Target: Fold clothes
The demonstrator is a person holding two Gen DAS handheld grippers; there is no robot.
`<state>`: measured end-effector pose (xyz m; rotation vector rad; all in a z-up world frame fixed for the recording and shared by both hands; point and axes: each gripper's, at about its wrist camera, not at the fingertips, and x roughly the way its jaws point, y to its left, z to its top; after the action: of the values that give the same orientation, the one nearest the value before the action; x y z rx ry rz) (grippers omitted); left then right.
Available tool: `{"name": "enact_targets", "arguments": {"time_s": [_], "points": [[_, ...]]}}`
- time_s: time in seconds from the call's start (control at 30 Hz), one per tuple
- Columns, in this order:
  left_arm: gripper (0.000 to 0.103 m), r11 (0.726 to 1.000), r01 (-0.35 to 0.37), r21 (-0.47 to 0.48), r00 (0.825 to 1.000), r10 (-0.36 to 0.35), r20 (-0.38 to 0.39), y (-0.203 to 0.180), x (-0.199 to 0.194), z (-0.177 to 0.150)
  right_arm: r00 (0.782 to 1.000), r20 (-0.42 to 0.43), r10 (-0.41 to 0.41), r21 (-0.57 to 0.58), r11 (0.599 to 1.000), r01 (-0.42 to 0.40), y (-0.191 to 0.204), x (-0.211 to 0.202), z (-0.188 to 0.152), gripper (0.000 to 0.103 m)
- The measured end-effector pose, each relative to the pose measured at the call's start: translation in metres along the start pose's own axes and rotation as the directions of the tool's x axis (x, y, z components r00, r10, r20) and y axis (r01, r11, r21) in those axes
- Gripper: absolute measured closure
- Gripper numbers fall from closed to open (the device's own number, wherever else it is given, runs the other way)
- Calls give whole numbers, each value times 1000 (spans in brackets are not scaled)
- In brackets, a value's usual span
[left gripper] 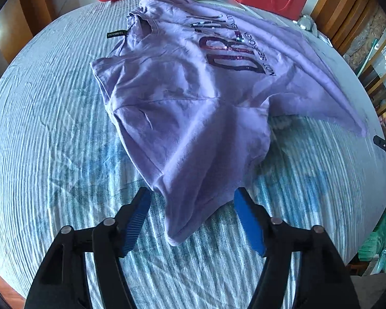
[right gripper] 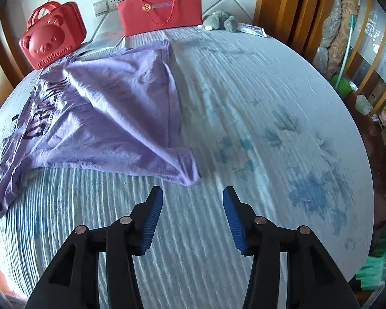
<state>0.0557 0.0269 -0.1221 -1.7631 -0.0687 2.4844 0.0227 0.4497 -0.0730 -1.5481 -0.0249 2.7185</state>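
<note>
A lilac T-shirt (left gripper: 193,97) with dark lettering lies crumpled on a round table covered by a pale blue ribbed cloth (left gripper: 51,154). In the left wrist view my left gripper (left gripper: 191,195) is open, its blue pads on either side of the shirt's near sleeve, which lies between them ungripped. In the right wrist view the shirt (right gripper: 110,118) lies to the left and my right gripper (right gripper: 193,193) is open and empty, just short of the shirt's near corner (right gripper: 189,170).
A red bear-face bag (right gripper: 51,38) and a red paper gift bag (right gripper: 162,10) stand at the table's far edge. A grey plush toy (right gripper: 218,20) lies beside them. Wooden chairs (right gripper: 283,5) and cluttered shelves ring the table. The cloth's right half (right gripper: 283,128) is bare.
</note>
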Motion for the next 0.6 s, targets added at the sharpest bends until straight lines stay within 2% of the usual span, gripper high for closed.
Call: {"name": "enact_targets", "arguments": {"time_s": [0.03,0.07,0.1,0.27,0.33,0.37,0.47,0.6], "points": [[75,1000,-24,8,1000,24,3,-1,1,1,1000,-2,3,-2,1000,-3,1,2,0,55],[94,999,-38,15,999,38,3,-2,2,2,1000,-2,8,-2,1000,-8,2,4,0,55],[97,1000,-25,18,1000,25,-4,-1,1,3,1000,5,16,1,1000,-16,4,6,1,54],[97,999,-34,16,998,34,46,8,-22,7,1000,-11,11,-3,1000,-11,10,29,7,55],[98,999,-44,0,996,43,83,14,-38,8,998,-59,2,-12,1000,-2,13,39,8,99],[98,999,-44,-9,994,45,104,18,-48,8,997,-79,-1,-16,1000,-1,15,43,7,101],[98,999,-40,-24,987,43,156,28,-77,5,998,-66,10,-9,1000,-11,16,32,2,102],[98,999,-53,5,982,51,183,22,-102,6,998,-65,19,37,999,-17,7,22,-4,102]]}}
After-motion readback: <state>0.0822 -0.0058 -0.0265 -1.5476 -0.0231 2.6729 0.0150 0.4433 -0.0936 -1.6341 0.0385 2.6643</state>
